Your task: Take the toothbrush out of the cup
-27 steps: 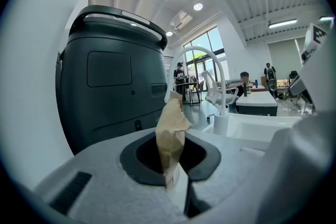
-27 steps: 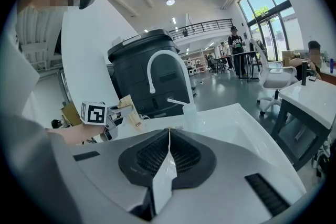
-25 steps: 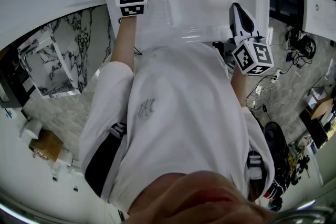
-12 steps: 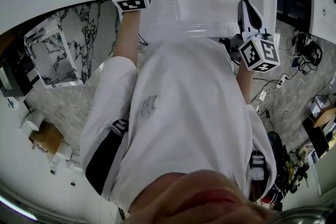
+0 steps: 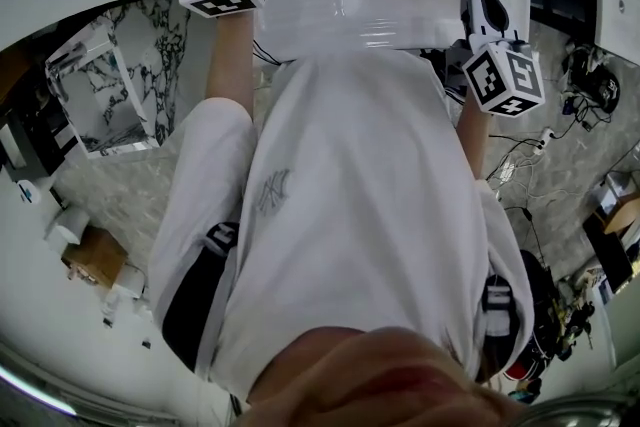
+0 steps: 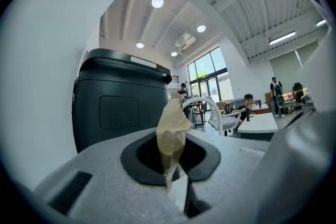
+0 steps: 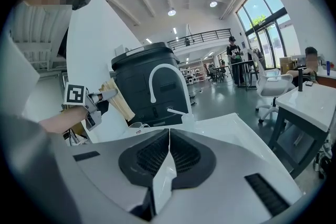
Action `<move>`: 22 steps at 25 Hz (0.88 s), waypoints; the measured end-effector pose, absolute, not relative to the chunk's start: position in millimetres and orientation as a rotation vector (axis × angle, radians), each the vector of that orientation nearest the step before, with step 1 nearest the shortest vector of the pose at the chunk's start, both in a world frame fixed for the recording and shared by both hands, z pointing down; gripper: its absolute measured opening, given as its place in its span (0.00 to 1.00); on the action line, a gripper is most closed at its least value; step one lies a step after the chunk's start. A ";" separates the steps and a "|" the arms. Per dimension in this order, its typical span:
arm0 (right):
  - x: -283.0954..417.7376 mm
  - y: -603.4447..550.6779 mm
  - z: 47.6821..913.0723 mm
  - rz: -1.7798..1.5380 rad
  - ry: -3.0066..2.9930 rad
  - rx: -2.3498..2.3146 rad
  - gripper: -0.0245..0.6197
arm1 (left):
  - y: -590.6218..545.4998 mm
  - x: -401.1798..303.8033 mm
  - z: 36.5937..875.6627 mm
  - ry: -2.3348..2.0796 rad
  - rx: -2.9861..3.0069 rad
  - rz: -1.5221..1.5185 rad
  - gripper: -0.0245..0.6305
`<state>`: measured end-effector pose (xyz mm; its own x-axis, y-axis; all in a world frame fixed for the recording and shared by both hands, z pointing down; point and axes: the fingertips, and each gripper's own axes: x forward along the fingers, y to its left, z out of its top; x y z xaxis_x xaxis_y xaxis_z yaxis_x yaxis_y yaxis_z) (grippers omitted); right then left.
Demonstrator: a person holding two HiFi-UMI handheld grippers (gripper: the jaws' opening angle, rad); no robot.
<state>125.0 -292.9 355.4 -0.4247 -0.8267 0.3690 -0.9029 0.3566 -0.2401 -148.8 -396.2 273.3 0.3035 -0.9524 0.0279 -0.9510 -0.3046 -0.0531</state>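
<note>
Toothbrush (image 6: 171, 126), tan, sits pinched between closed left gripper (image 6: 176, 186) jaws, held up level. No cup in view, so removal looks done. Right gripper (image 7: 167, 165) jaws together, empty, by sink (image 7: 226, 126).

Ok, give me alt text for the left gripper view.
The left gripper has its jaws shut on a tan, paper-wrapped toothbrush, held up before a dark bin. Behind, a bright hall with windows and people.
</note>
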 end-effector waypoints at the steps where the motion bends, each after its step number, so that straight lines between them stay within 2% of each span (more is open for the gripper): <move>1: 124.1 -292.7 354.6 0.609 -2.432 1.569 0.06 | -393.5 -150.0 266.8 1.828 -2.505 -0.072 0.10; 10: 129.4 -286.3 347.8 0.580 -2.429 1.584 0.06 | -362.9 -148.7 211.7 1.785 -2.481 0.069 0.10; 22: 146.7 -277.2 336.7 0.512 -2.406 1.648 0.06 | -310.1 -159.0 183.2 1.819 -2.472 0.157 0.10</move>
<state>146.7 -277.2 336.7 -0.3690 -0.8662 0.3369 -0.9283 0.3260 -0.1787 -159.0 -310.1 183.2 0.2950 -0.9476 -0.1227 -0.9546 -0.2979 0.0055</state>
